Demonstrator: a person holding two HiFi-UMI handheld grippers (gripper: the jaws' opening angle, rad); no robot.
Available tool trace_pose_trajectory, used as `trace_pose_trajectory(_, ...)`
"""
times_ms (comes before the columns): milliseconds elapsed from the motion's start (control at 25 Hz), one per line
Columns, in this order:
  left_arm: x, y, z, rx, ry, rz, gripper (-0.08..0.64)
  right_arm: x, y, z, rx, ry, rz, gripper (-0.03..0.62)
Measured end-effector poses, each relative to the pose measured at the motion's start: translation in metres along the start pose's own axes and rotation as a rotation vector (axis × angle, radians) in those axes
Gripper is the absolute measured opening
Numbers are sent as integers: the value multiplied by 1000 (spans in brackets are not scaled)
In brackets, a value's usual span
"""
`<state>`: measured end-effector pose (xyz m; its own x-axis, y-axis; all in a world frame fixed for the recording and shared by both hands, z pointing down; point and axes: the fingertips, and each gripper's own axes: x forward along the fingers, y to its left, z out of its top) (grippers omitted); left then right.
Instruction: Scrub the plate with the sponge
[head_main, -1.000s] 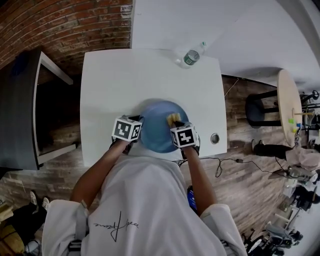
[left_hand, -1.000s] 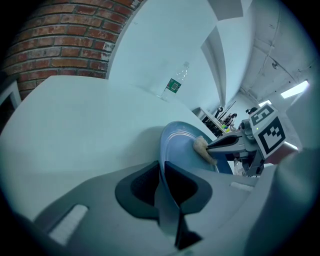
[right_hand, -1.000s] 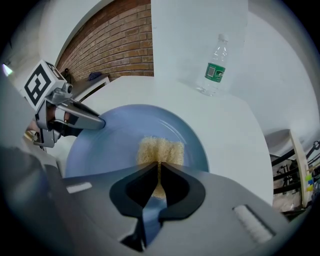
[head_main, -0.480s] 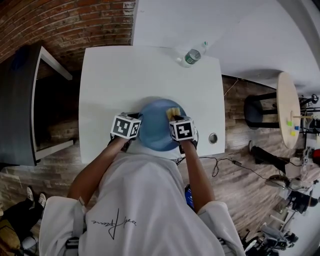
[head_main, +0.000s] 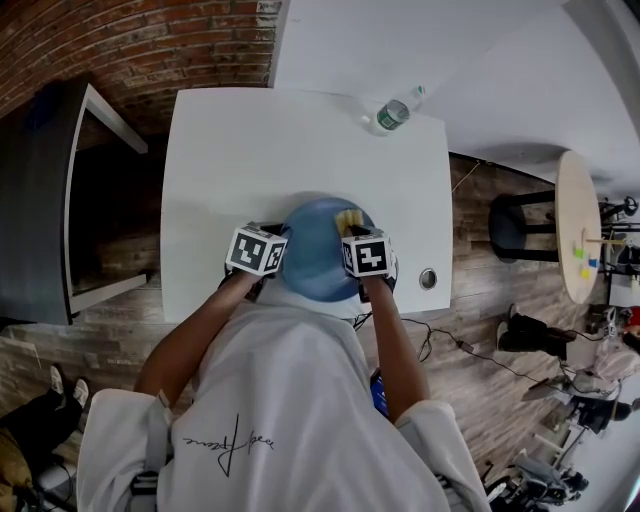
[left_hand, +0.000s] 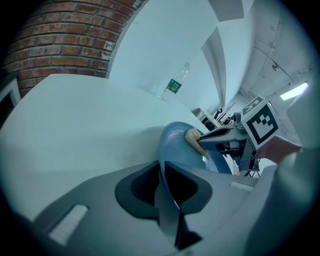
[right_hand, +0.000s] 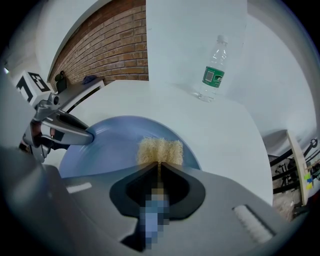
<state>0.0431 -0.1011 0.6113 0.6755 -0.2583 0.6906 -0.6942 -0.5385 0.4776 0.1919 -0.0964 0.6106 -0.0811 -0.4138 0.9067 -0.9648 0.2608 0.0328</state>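
Plate is the blue one near the front edge of the white table. Left gripper is clamped onto its left rim, right gripper pinches the yellow sponge against the plate's right side. Water bottle at the back has a green label, print too small to read

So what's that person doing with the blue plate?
A person is standing at a white table with a gripper in each hand, washing a dish. The left gripper is clamped on the rim of the blue plate and holds it in place. The right gripper pinches a yellow sponge and presses it against the plate's surface to scrub it. A water bottle stands at the far edge of the table, and nobody is touching it.
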Motion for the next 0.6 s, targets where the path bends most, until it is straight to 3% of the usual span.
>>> trace_pose_trajectory(600,-2,0,4,-23,-23,-16,51,7,8,16,-23,-15,6,25)
